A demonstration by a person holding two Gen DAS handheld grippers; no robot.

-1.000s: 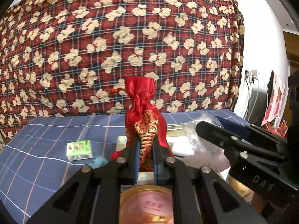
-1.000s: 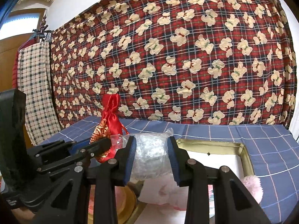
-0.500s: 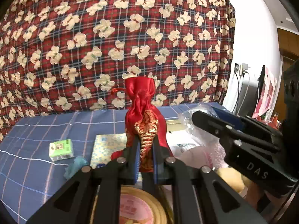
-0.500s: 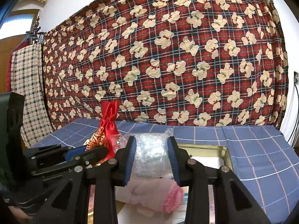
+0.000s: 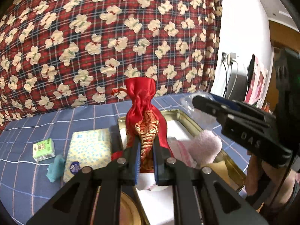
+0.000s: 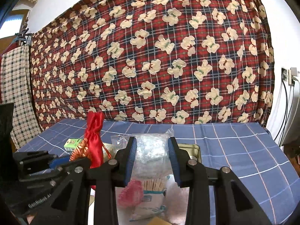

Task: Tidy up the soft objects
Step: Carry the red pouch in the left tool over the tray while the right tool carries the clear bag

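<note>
Above tin, L gripper pinches red pouch; R gripper clamps plastic bag.

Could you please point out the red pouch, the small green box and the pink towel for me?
red pouch (image 5: pixel 144 103), left wrist view, gathered neck.
green box (image 5: pixel 43 149), left wrist view, top face.
pink towel (image 5: pixel 205 146), left wrist view, fluffy rolled end.

The left tongs grip the lower part of an upright red satin drawstring pouch with gold embroidery, held above a rectangular gold metal tin on the blue checked counter. A pink fluffy towel lies in the tin, right of the pouch. Left of the tin lies a flat pale dotted tissue pack, with a small crumpled teal cloth just beside it and a small green box further left. The right tongs hold a clear crinkled plastic bag to the pouch's right. A red plaid bear-print cloth hangs behind.
</note>
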